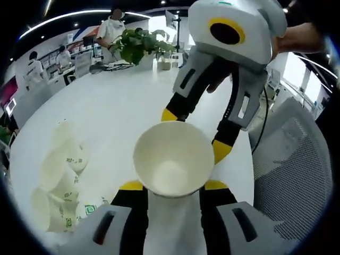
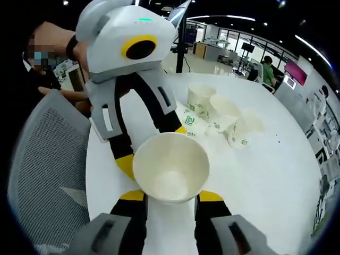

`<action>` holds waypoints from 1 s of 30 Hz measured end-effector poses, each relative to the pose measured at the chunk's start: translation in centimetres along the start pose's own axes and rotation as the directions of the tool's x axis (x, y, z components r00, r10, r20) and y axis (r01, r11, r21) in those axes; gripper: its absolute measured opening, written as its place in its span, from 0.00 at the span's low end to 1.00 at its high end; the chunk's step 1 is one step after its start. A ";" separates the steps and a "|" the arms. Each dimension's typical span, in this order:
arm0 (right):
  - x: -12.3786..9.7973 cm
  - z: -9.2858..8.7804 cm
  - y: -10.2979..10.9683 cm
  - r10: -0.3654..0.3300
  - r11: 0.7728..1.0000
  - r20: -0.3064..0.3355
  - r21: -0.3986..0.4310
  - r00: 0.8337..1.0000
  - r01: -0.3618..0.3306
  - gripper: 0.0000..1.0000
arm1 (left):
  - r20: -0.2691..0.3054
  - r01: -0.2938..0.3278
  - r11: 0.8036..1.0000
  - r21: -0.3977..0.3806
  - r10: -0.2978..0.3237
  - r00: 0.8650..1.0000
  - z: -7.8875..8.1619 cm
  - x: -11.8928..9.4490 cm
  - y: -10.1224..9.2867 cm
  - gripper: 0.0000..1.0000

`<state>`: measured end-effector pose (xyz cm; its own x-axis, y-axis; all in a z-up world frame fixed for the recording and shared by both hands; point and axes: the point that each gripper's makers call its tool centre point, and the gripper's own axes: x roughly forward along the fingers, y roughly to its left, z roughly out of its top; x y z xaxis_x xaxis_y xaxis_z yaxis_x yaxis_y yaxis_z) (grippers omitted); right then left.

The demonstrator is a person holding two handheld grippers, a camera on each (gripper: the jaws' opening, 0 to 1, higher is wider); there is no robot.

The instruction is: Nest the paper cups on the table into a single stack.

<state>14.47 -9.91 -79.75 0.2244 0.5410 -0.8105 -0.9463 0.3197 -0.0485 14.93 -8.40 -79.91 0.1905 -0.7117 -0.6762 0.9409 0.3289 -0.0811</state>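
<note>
A white paper cup stands mouth-up between the yellow-tipped jaws of my left gripper, which press on its sides. From across, my right gripper reaches in, its tips at the cup's far rim. In the right gripper view the same scene mirrors: the cup sits between my right gripper, with the left gripper at the far rim. Several loose paper cups with green logos lie and stand in a cluster on the round white table.
A grey mesh chair stands at the table's edge, also seen beside the left gripper. A potted plant sits at the table's far side. People stand in the background. A hand holds the right gripper.
</note>
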 end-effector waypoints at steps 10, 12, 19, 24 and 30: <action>0.3 -0.9 -0.2 0.015 1.000 0.002 0.017 1.000 -0.015 0.33 | -0.007 0.008 0.999 -0.033 -0.008 1.000 0.1 0.7 -0.1 0.37; 0.6 -0.9 -0.1 0.017 1.000 0.004 0.018 1.000 -0.017 0.34 | -0.009 0.007 0.999 -0.035 -0.007 1.000 0.0 0.8 -0.2 0.37; 0.5 -1.1 0.2 0.020 1.000 0.001 0.022 1.000 -0.020 0.34 | -0.028 0.008 0.999 -0.045 -0.009 1.000 -0.3 0.8 -0.6 0.41; 0.6 -1.3 0.2 0.014 0.999 0.000 0.042 1.000 -0.014 0.37 | -0.040 -0.004 0.999 -0.051 0.002 0.999 -0.7 0.7 -0.6 0.44; 0.0 -2.0 0.1 -0.013 0.998 -0.015 0.067 1.000 0.014 0.50 | -0.037 -0.031 0.996 -0.082 0.028 0.999 -1.6 0.0 -0.2 0.48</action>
<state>13.93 -11.48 -80.92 0.2329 0.5248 -0.8188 -0.9254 0.3786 -0.0206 14.27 -7.44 -81.07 0.2062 -0.6788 -0.7047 0.9083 0.4006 -0.1202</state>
